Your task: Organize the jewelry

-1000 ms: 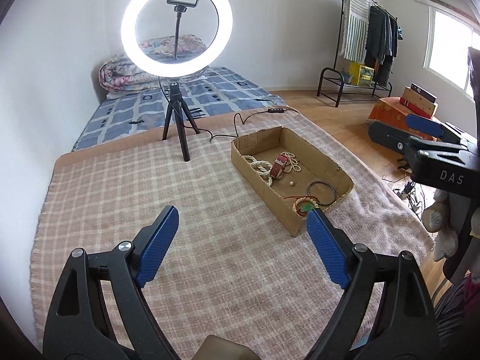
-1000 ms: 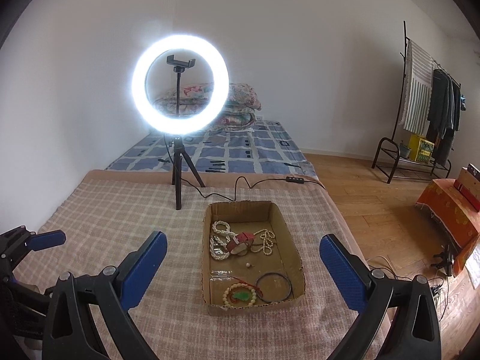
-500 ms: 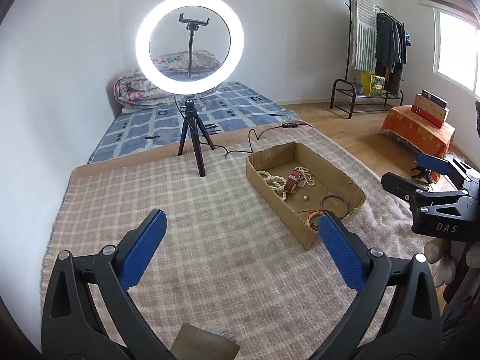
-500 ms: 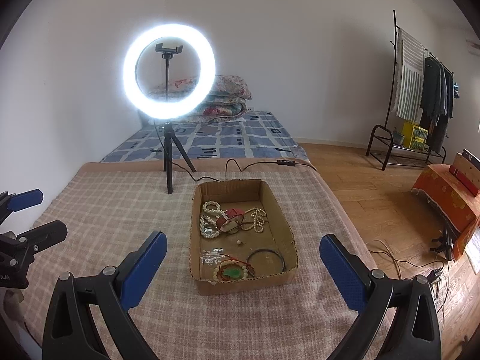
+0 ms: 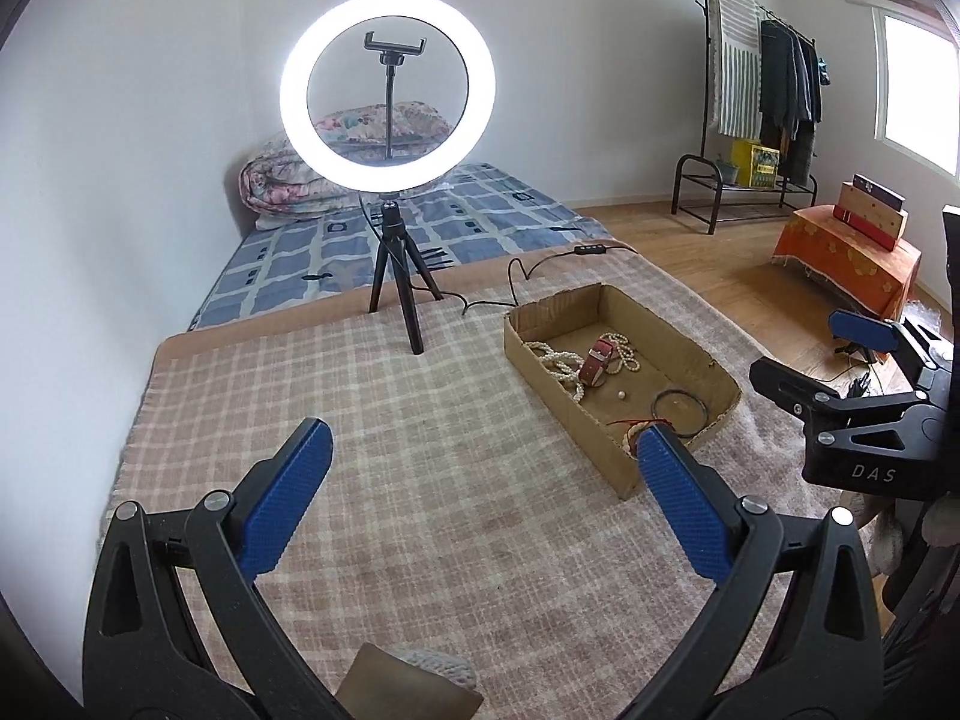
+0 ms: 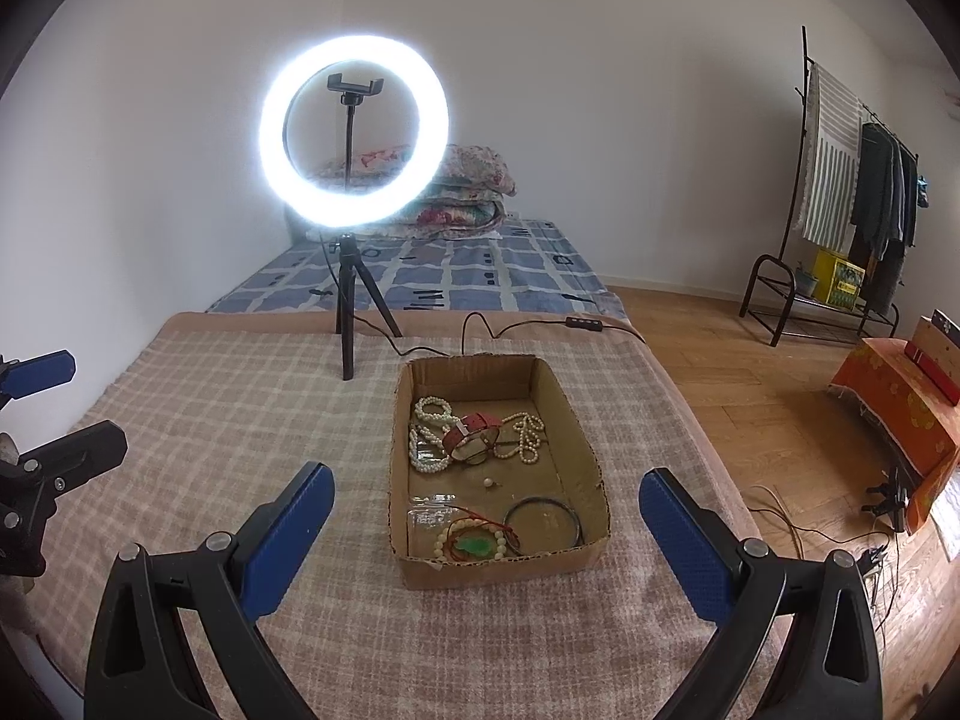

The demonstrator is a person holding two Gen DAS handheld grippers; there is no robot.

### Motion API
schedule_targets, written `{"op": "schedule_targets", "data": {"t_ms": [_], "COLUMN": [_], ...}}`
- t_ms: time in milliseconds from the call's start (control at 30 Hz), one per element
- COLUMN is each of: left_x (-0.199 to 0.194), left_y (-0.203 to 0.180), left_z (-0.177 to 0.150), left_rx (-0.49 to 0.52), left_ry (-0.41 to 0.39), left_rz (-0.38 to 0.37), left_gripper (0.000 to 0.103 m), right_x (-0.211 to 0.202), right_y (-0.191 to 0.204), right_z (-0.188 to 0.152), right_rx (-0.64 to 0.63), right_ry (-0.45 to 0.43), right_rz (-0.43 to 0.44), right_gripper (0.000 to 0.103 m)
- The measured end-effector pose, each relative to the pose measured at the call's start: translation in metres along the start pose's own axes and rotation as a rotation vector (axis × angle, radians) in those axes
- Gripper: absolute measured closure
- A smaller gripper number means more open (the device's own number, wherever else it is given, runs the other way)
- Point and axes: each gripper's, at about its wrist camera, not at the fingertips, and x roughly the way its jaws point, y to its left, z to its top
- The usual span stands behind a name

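A shallow cardboard box (image 6: pixel 585 438) sits on the plaid blanket; it also shows in the left wrist view (image 5: pixel 678 336). Inside lie white pearl strands (image 6: pixel 429 435), a red watch strap (image 6: pixel 471 429), a single loose bead (image 6: pixel 489 483), a black ring bangle (image 6: pixel 543 519) and a bead bracelet with a green pendant (image 6: pixel 474 546). My right gripper (image 6: pixel 486 501) is open and empty, hovering in front of the box. My left gripper (image 5: pixel 480 456) is open and empty, left of the box. Each gripper shows at the edge of the other's view.
A lit ring light on a black tripod (image 6: pixel 351 276) stands behind the box, its cable (image 6: pixel 480 324) trailing along the blanket's far edge. A mattress with folded bedding (image 6: pixel 456 192) lies beyond. Wooden floor, a clothes rack (image 6: pixel 840 180) and an orange-covered box (image 6: pixel 900 408) are to the right.
Both grippers have risen and tilted a little, still open. The box now sits more centred in the right wrist view; the jewelry has not moved.
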Motion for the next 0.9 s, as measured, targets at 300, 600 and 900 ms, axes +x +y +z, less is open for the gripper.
{"op": "schedule_targets", "data": {"t_ms": [300, 600, 900], "left_x": [-0.0005, -0.0010, -0.0010], "left_y": [0.0008, 0.0003, 0.0006], "left_z": [0.0003, 0.0003, 0.0006], "left_rx": [-0.002, -0.001, -0.004], "left_ry": [0.002, 0.001, 0.001], "left_rz": [0.000, -0.002, -0.003], "left_gripper": [0.000, 0.000, 0.000], "right_x": [0.0019, 0.0030, 0.0037], "right_y": [0.0036, 0.0030, 0.0038], "right_z": [-0.0020, -0.0015, -0.0027], "right_rx": [-0.011, -0.008, -0.011], "right_ry": [0.007, 0.012, 0.013], "right_rz": [0.002, 0.002, 0.003], "right_gripper": [0.000, 0.000, 0.000]}}
